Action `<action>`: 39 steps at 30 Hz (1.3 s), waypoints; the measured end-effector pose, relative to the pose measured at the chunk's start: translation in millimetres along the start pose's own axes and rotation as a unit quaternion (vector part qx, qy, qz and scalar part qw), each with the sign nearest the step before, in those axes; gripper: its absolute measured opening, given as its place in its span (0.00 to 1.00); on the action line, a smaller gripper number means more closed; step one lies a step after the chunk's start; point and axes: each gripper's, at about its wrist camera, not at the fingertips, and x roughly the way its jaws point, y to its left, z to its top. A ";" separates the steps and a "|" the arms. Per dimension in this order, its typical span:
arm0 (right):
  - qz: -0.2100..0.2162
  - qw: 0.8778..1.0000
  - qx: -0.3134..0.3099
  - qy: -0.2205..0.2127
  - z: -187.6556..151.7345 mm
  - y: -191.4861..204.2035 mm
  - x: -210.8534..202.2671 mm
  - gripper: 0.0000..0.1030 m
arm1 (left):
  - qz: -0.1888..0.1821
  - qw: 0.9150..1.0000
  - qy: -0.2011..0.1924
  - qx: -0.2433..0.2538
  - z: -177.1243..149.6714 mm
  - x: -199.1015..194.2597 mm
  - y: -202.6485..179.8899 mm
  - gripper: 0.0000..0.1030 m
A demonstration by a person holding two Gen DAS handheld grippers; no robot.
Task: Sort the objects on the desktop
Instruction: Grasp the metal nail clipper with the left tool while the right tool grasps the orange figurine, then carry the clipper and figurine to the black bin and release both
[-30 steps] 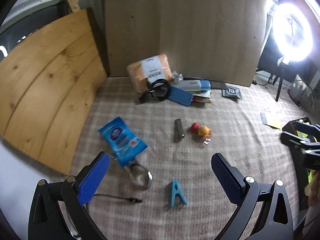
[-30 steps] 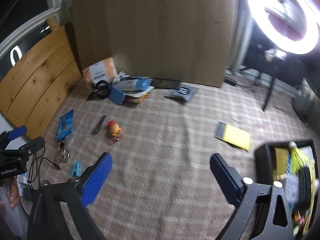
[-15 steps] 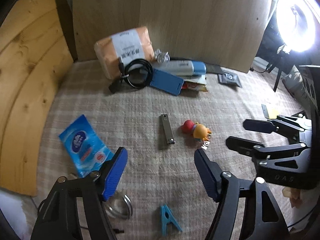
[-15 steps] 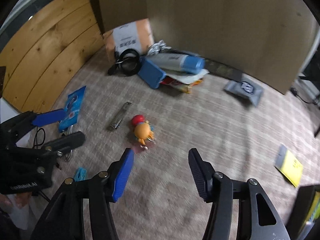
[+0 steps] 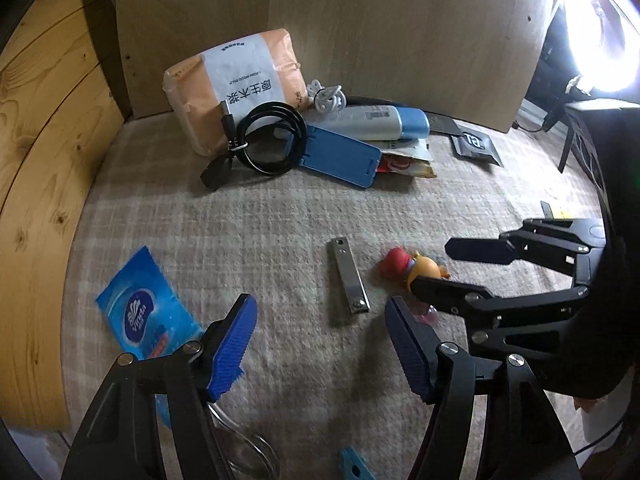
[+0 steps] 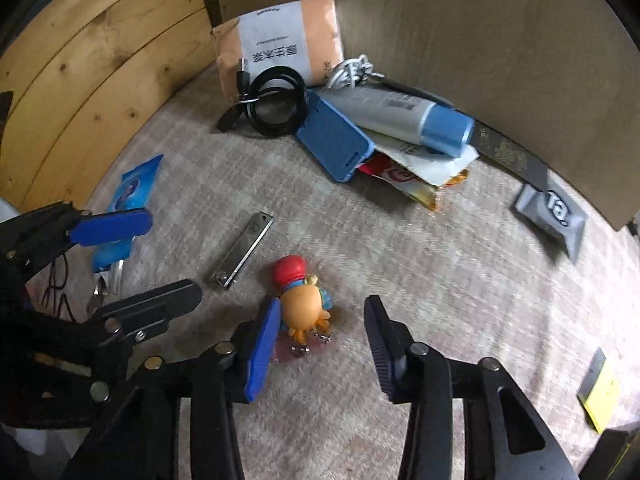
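Observation:
A silver nail clipper point(image 5: 347, 276) lies on the checked cloth just ahead of my open left gripper point(image 5: 320, 322); it also shows in the right wrist view point(image 6: 242, 249). A small toy figure with a red cap and orange body point(image 6: 301, 298) lies between the open fingers of my right gripper point(image 6: 322, 322), nearer the left finger. In the left wrist view the toy point(image 5: 412, 266) sits partly behind the right gripper's fingers point(image 5: 448, 290). A blue tissue pack point(image 5: 142, 316) lies to the left. Both grippers are empty.
At the back lie an orange paper pack point(image 5: 236, 84), a coiled black cable point(image 5: 268, 140), a blue phone case point(image 5: 340, 156), a white tube with blue cap point(image 6: 404, 118), snack packets point(image 6: 412, 176) and a grey sachet point(image 6: 552, 212). Scissors point(image 6: 106, 284) and a yellow pad point(image 6: 600, 392) lie at the sides.
Both grippers moved forward and lower toward the cloth. The right gripper closed in on the toy, which now sits between its fingers. The left gripper narrowed and neared the nail clipper.

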 end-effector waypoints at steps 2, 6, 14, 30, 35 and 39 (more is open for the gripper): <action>0.003 1.000 -0.002 0.002 0.7 1.1 3.3 0.36 | -0.001 1.000 0.003 0.002 1.9 2.8 1.4 0.68; -0.004 1.000 -0.021 0.010 -3.0 8.3 8.5 0.31 | -0.002 1.000 0.010 0.007 7.1 9.1 1.1 0.68; 0.000 1.000 0.027 0.012 -14.9 -2.3 1.5 0.24 | -0.018 0.999 0.031 0.031 18.5 22.8 -14.3 0.66; -0.025 0.991 0.132 0.011 -81.8 -17.6 -29.2 0.24 | 0.020 0.997 0.062 0.036 4.1 35.3 -26.5 0.12; -0.022 0.986 0.165 0.008 -112.5 -20.3 -38.2 0.24 | -0.001 0.998 0.065 0.019 -20.9 23.6 -27.8 0.12; -0.024 0.981 0.194 -0.002 -137.7 -23.5 -55.4 0.24 | -0.024 0.997 0.064 0.019 -45.1 14.0 -41.7 0.12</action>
